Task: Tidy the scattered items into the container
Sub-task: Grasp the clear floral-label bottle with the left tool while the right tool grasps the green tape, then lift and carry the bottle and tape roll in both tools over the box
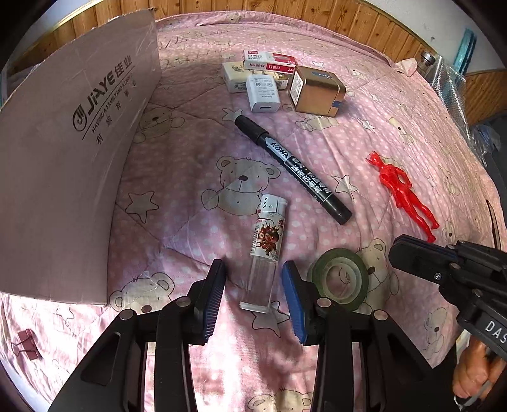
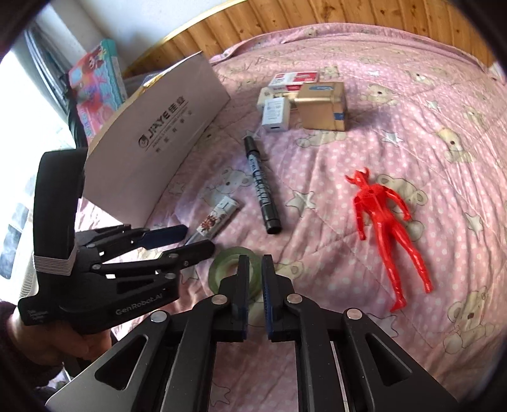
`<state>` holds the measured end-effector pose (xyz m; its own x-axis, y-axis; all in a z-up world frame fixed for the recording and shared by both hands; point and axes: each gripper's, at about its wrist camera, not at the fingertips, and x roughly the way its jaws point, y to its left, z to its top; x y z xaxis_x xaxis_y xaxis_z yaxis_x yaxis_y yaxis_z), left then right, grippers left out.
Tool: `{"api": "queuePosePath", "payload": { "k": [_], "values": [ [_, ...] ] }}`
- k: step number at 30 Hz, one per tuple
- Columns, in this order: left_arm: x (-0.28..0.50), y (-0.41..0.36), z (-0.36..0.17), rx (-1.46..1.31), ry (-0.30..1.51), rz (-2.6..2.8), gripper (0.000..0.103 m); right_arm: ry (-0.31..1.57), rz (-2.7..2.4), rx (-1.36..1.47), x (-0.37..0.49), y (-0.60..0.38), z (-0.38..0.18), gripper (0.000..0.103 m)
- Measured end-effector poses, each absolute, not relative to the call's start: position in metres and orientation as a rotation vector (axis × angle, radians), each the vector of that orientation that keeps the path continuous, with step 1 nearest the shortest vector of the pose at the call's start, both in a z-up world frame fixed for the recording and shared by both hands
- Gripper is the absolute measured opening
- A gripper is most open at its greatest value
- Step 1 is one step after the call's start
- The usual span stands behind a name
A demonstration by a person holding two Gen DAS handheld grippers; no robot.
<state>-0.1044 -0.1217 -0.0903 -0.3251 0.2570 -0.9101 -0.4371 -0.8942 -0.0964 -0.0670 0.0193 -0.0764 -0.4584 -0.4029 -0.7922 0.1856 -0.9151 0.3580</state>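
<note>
- Pink bedding (image 1: 177,196) printed with bears and stars covers the bed, with wood panelling (image 1: 332,16) running behind its far edge.
- A cardboard box (image 1: 69,164) marked JIAYE stands on the bed's left side, its printed wall facing the scattered items.
- The left gripper (image 1: 253,298) is low over the near edge of the bed, jaws spread wide, one on each side of the lower, clear end of a lighter (image 1: 267,244); the pads are not touching it.
- The lighter lies flat on the bedding, its white cap pointing toward the far edge.
- A roll of green tape (image 1: 340,277) lies flat just right of the lighter.
- The right gripper (image 2: 255,294) hangs above the tape roll with its jaws nearly together, only a narrow gap between them, and nothing held.
- A black marker (image 1: 293,168) lies diagonally in the middle of the bed, beyond the lighter.
- A red plastic figure (image 2: 385,228) lies on its back toward the right edge, well apart from the marker.
- Near the far edge sit a white charger (image 1: 263,93), a gold box (image 1: 315,92) and a red-and-white staple box (image 1: 269,61), clustered together.
- A binder clip (image 1: 27,344) lies at the near left corner.
- A hand (image 1: 472,374) grips the right gripper's handle.
</note>
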Motion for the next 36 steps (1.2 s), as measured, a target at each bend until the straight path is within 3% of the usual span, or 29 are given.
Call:
{"api": "queuePosePath", "payload": {
  "k": [2,4,5,8,12,16,18,20,22,24,26,30,36],
  "values": [
    [-0.103,-0.118,-0.091,-1.474,0.297,2.277,0.024,-0.218,-2.394,1.423,-0.07,0.0,-0.089,0.026],
    [-0.103,-0.122,-0.091,-1.475,0.311,2.295,0.018,-0.108,-2.453,1.397,-0.067,-0.009,-0.089,0.021],
    [-0.105,-0.124,-0.09,-1.481,0.304,2.299,0.018,-0.108,-2.461,1.41,-0.067,-0.008,-0.088,0.006],
    [-0.106,-0.136,-0.087,-1.501,0.253,2.303,0.018,-0.208,-2.48,1.435,-0.066,0.012,-0.085,0.004],
    [-0.108,-0.147,-0.09,-1.526,0.127,2.268,0.02,-0.285,-2.484,1.416,-0.06,0.027,-0.077,0.004],
    [-0.107,-0.141,-0.092,-1.498,0.133,2.28,0.021,-0.252,-2.459,1.372,-0.061,0.01,-0.074,0.01],
    [-0.106,-0.14,-0.092,-1.49,0.146,2.29,0.019,-0.178,-2.453,1.373,-0.061,-0.006,-0.078,0.03],
    [-0.104,-0.14,-0.091,-1.488,0.165,2.302,0.018,-0.084,-2.472,1.364,-0.06,-0.02,-0.088,0.033],
    [-0.103,-0.143,-0.09,-1.491,0.163,2.313,0.018,-0.015,-2.499,1.349,-0.057,-0.026,-0.089,0.03],
    [-0.102,-0.147,-0.088,-1.492,0.152,2.322,0.018,-0.023,-2.514,1.381,-0.059,-0.02,-0.089,0.009],
    [-0.101,-0.152,-0.083,-1.485,0.135,2.334,0.018,-0.108,-2.505,1.401,-0.061,-0.007,-0.09,0.007],
    [-0.1,-0.157,-0.074,-1.465,0.1,2.34,0.018,-0.19,-2.499,1.407,-0.059,0.004,-0.091,0.01],
    [-0.096,-0.154,-0.07,-1.452,0.085,2.319,0.018,-0.033,-2.466,1.438,-0.06,-0.018,-0.096,0.02]
  ]
}}
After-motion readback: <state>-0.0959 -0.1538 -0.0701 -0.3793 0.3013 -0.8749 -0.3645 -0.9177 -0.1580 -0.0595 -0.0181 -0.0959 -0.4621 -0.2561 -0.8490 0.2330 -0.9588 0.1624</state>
